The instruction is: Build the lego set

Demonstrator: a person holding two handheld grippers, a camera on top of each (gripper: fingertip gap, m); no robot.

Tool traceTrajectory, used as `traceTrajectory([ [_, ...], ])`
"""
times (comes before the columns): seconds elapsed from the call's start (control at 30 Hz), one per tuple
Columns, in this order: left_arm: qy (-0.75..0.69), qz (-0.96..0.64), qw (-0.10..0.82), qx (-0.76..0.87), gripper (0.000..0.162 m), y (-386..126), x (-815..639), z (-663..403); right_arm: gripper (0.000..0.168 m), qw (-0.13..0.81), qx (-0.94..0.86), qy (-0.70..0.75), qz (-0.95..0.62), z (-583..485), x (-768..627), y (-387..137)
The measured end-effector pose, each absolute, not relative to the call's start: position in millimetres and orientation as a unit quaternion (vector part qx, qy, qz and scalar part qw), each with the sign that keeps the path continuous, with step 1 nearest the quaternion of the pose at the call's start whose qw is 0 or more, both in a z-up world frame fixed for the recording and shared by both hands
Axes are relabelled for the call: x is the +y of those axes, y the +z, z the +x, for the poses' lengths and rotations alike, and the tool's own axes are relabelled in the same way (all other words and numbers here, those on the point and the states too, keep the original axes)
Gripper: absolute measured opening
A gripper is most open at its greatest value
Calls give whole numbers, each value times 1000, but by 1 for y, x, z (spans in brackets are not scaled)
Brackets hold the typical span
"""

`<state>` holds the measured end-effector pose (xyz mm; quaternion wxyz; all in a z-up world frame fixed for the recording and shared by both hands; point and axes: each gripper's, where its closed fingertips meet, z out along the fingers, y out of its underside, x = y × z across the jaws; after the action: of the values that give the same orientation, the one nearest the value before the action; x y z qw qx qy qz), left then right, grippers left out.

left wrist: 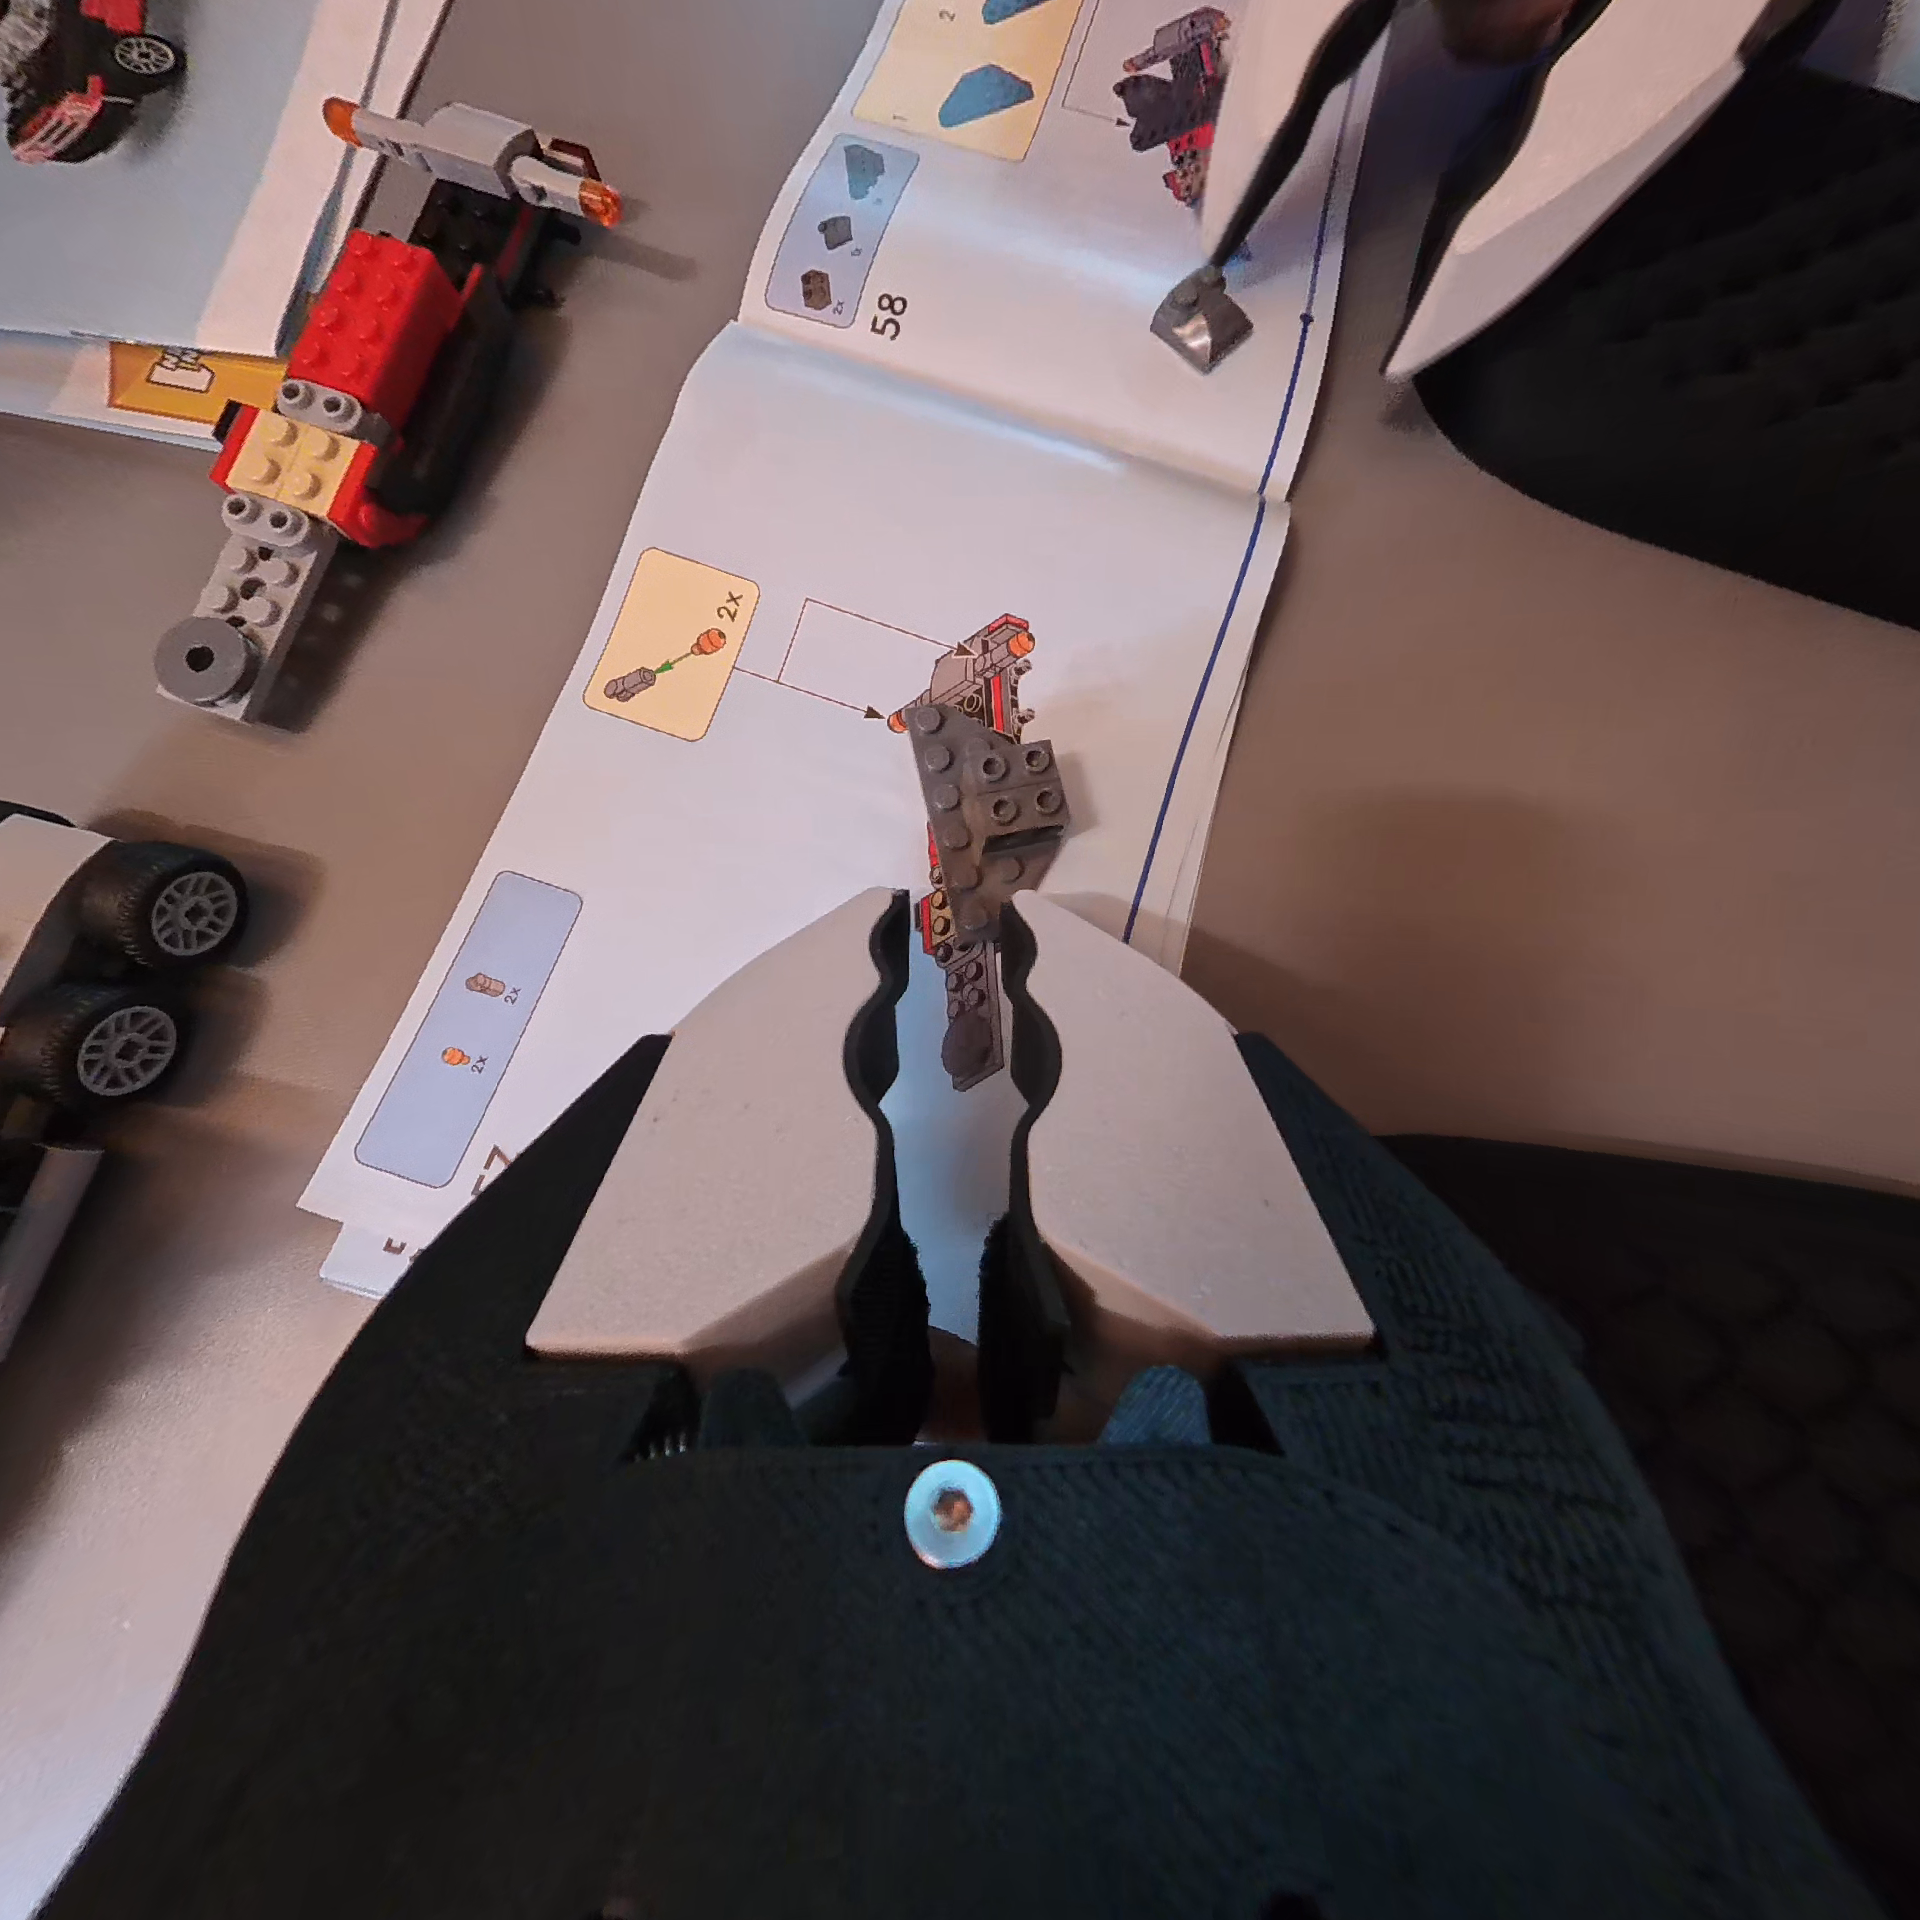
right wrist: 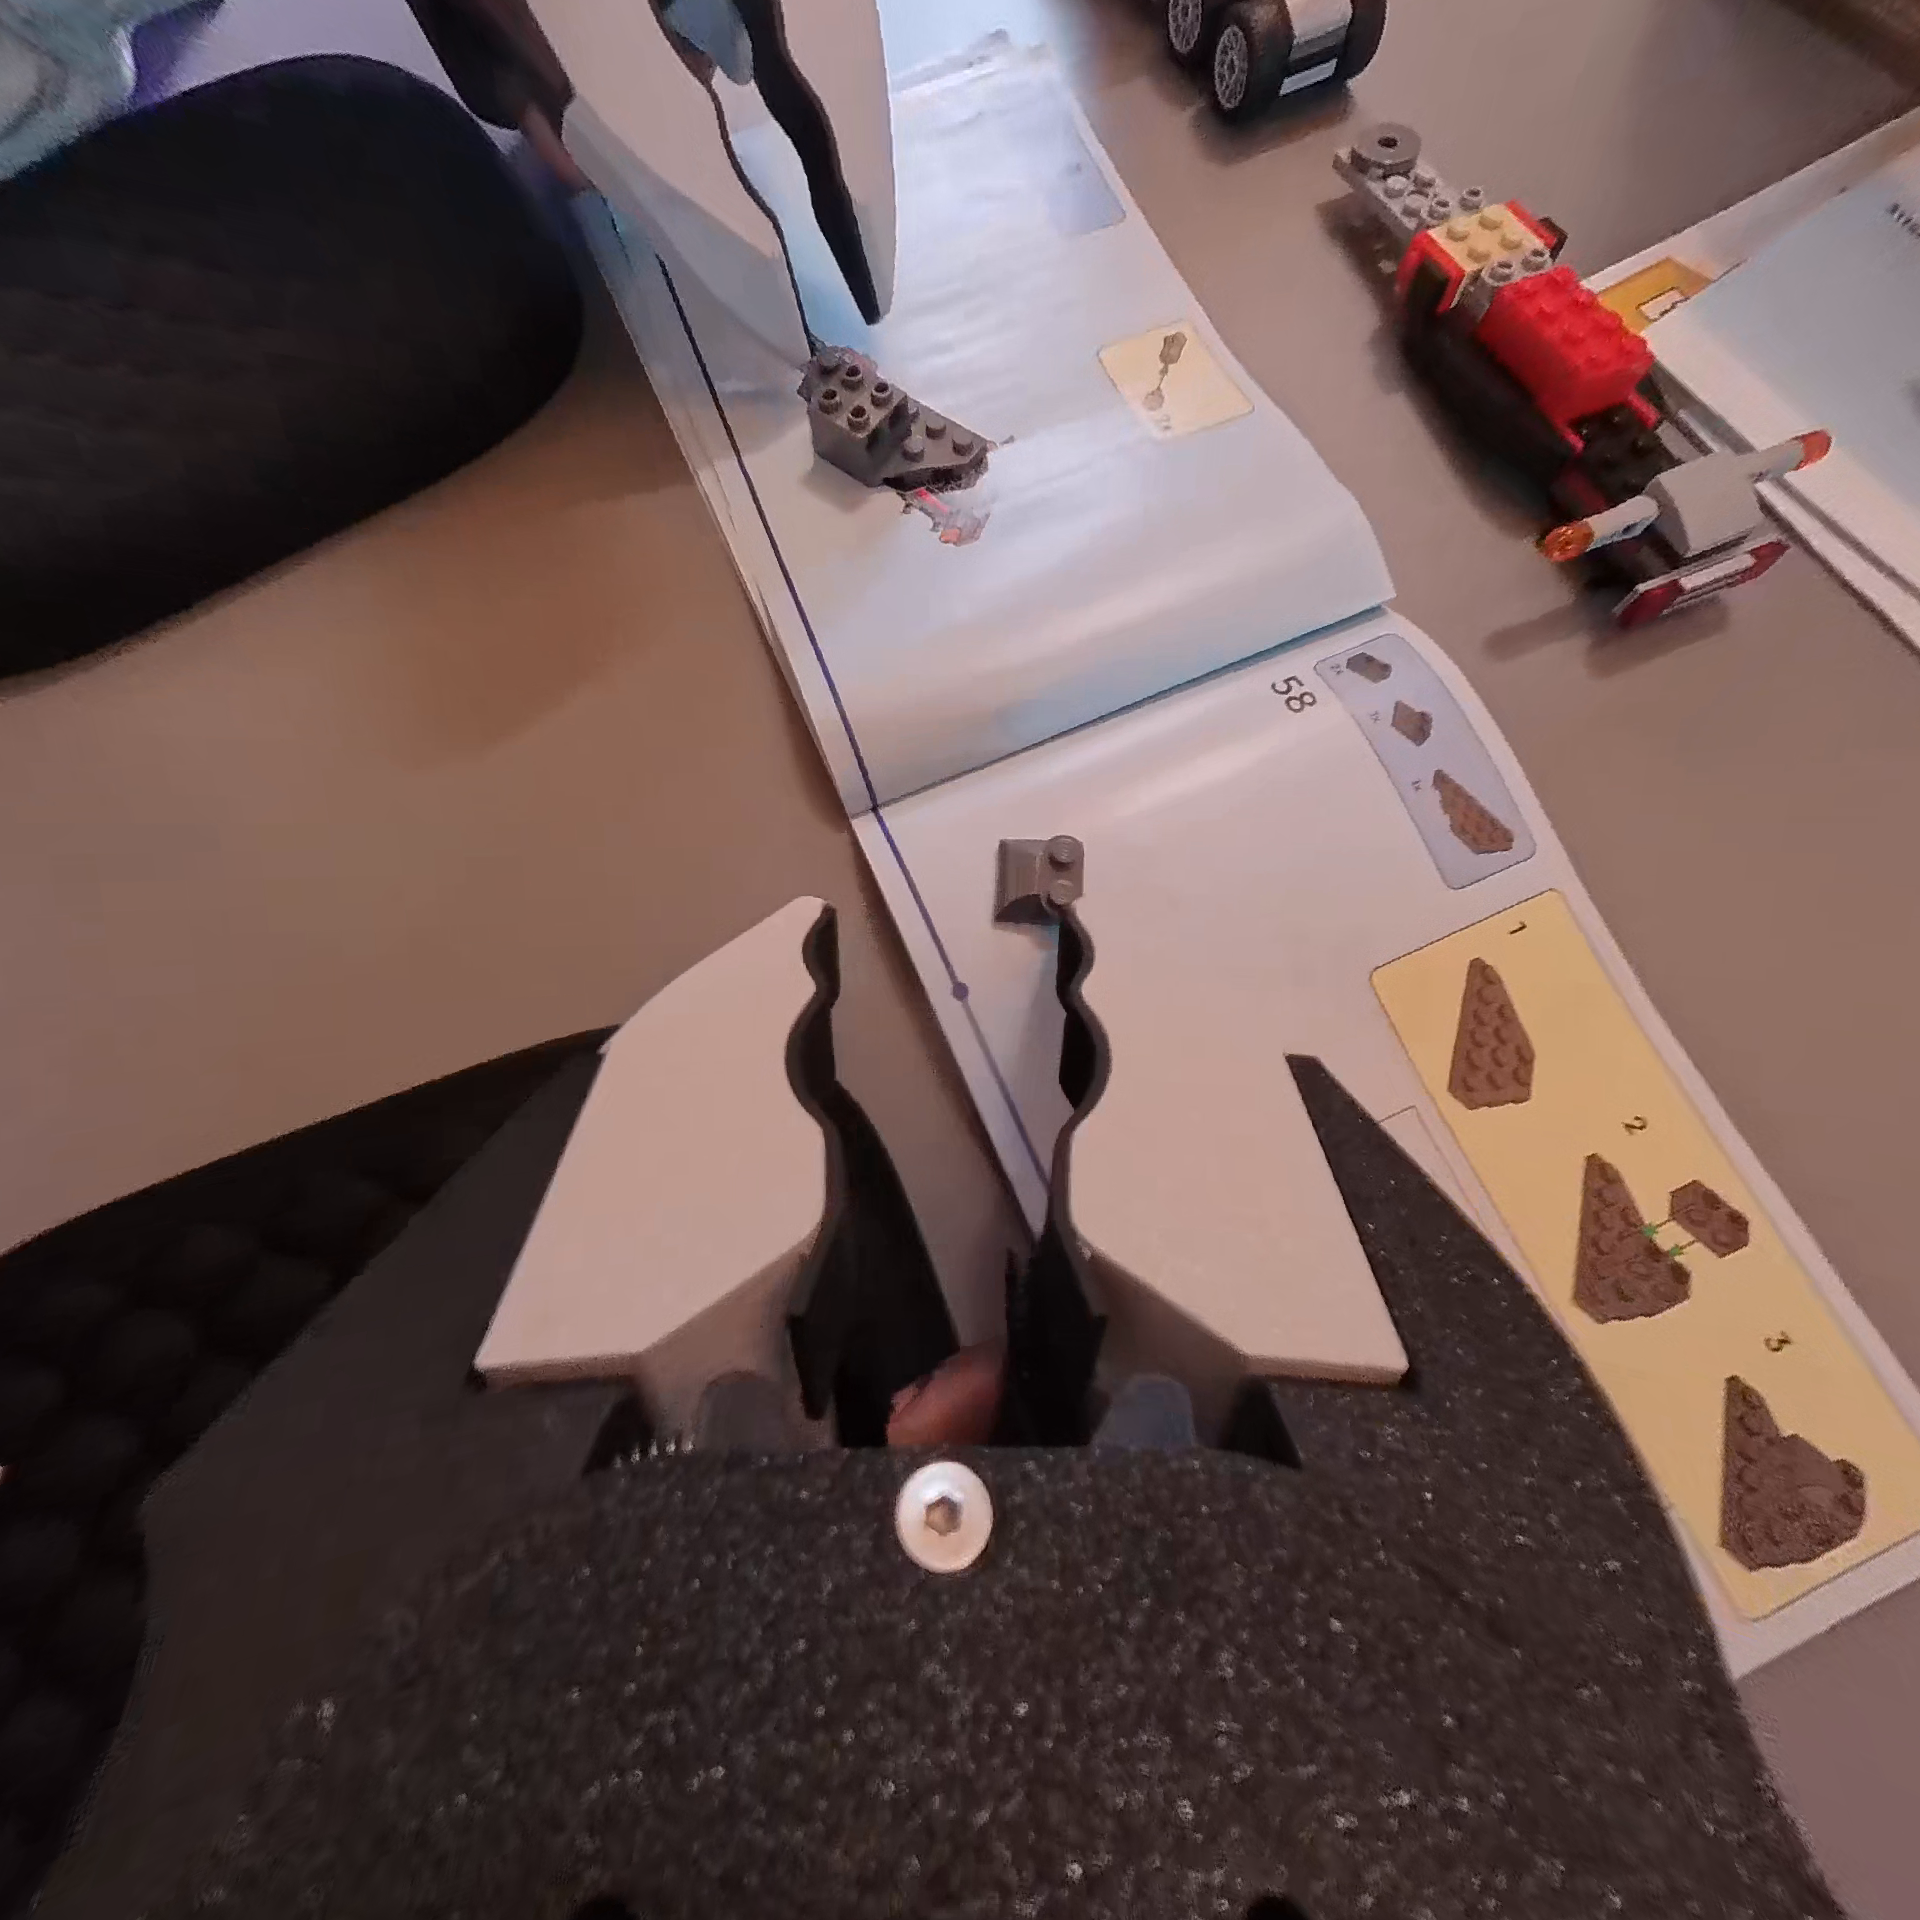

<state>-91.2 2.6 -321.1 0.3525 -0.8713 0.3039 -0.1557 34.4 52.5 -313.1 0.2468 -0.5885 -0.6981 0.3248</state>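
My left gripper point(left wrist: 956, 909) is shut on the narrow end of a grey wedge plate point(left wrist: 951, 790) with a dark grey slope brick stuck on top, and it holds it over the open instruction booklet point(left wrist: 831, 499). The right wrist view shows that gripper point(right wrist: 836, 327) and plate point(right wrist: 883, 426) at the top. My right gripper point(right wrist: 945, 914) is open. A small grey slope brick point(right wrist: 1034, 883) lies on the booklet page point(right wrist: 1195, 935), touching the tip of its right finger. In the left wrist view the right gripper point(left wrist: 1309, 312) stands over this brick point(left wrist: 1200, 322).
A red, black and grey vehicle build point(left wrist: 364, 384) with orange-tipped rods lies left of the booklet; it also shows in the right wrist view point(right wrist: 1558, 364). Wheeled parts point(left wrist: 156, 904) sit at the left edge. A second booklet point(left wrist: 156, 260) lies beyond the build. Spacing between my two grippers at the tips: around 15 centimetres.
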Motion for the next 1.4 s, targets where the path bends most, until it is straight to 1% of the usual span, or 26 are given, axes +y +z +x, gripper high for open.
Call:
traceTrajectory([
  [0.03,-156,-871,352,304,17,-321,3,-91,39,240,-696,327,-593,36,50,-313],
  [0.2,-157,-873,352,300,17,-322,3,-93,39,214,-721,363,-550,43,20,-297],
  [0.33,-158,-873,349,302,17,-322,2,-92,34,276,-746,301,-526,41,58,-295],
  [0.47,-156,-871,351,305,17,-321,2,-91,39,233,-725,346,-548,34,65,-306],
  [0.57,-156,-873,349,302,17,-322,2,-92,40,232,-732,325,-552,34,63,-316],
  [0.63,-158,-873,349,302,17,-323,2,-92,41,209,-736,323,-557,38,51,-320],
  [0.77,-161,-873,345,304,17,-325,2,-90,41,183,-764,327,-525,45,29,-314],
  [0.8,-161,-873,344,305,17,-325,1,-90,41,191,-772,319,-515,44,33,-310],
  [0.87,-162,-873,343,306,17,-325,1,-89,31,225,-780,310,-495,36,49,-300],
  [0.9,-163,-873,343,306,17,-325,1,-89,29,239,-784,304,-485,30,56,-297],
  [1.0,-163,-873,342,307,17,-326,1,-89,26,221,-816,284,-452,23,61,-303],
  [1.13,-164,-874,339,307,17,-326,0,-90,25,200,-826,273,-450,23,59,-316],
  [1.27,-167,-873,336,311,17,-327,-1,-86,16,216,-815,280,-460,20,58,-318],
  [1.4,-174,-877,332,302,16,-327,0,-82,16,230,-796,277,-487,20,58,-319],
])
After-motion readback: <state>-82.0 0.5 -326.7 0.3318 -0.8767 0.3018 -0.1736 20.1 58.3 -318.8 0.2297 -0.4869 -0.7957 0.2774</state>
